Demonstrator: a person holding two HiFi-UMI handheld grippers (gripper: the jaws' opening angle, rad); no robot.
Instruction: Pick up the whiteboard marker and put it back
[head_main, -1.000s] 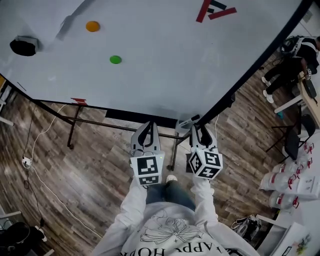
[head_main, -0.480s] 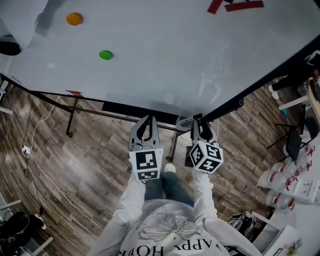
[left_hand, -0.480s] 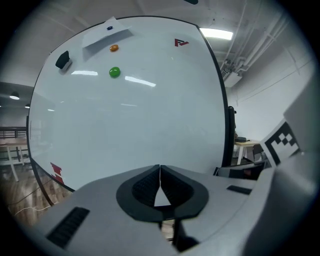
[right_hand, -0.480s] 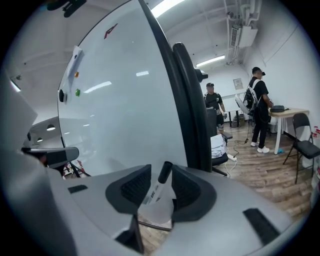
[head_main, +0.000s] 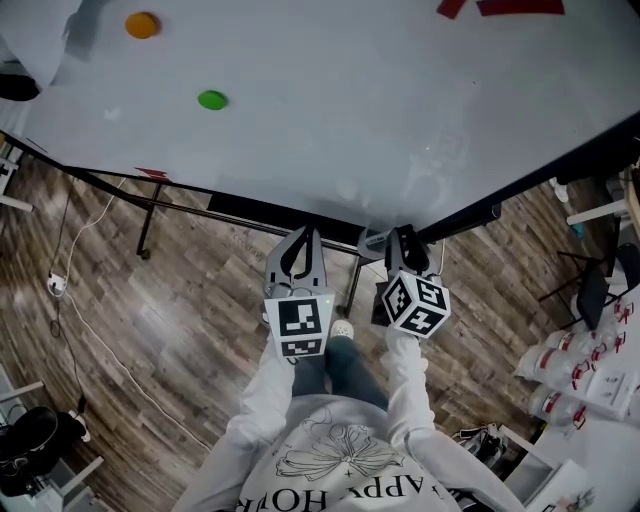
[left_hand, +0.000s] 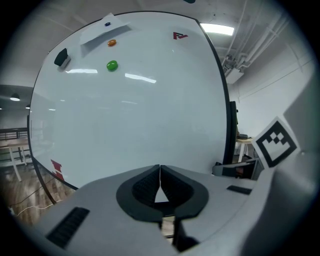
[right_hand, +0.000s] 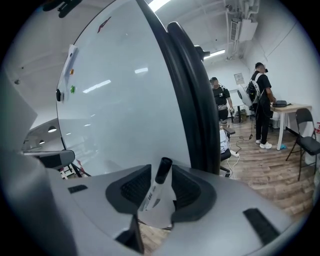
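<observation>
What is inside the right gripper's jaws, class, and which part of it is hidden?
Between the jaws of the right gripper stands a whiteboard marker, black cap outward, white barrel showing. Its lower end is covered by the gripper's body, so that end cannot be seen.

The whiteboard (head_main: 330, 110) blocks the way straight ahead of the left gripper (head_main: 303, 240) and the right gripper (head_main: 405, 240). Its face is bare except for a green magnet (head_main: 211, 100) and an orange magnet (head_main: 142, 25) far up left. Its black frame (right_hand: 192, 90) stands close on the right gripper's right. Below left, what seems a stand leg (head_main: 149, 225) crosses open floor (head_main: 170, 330).
</observation>
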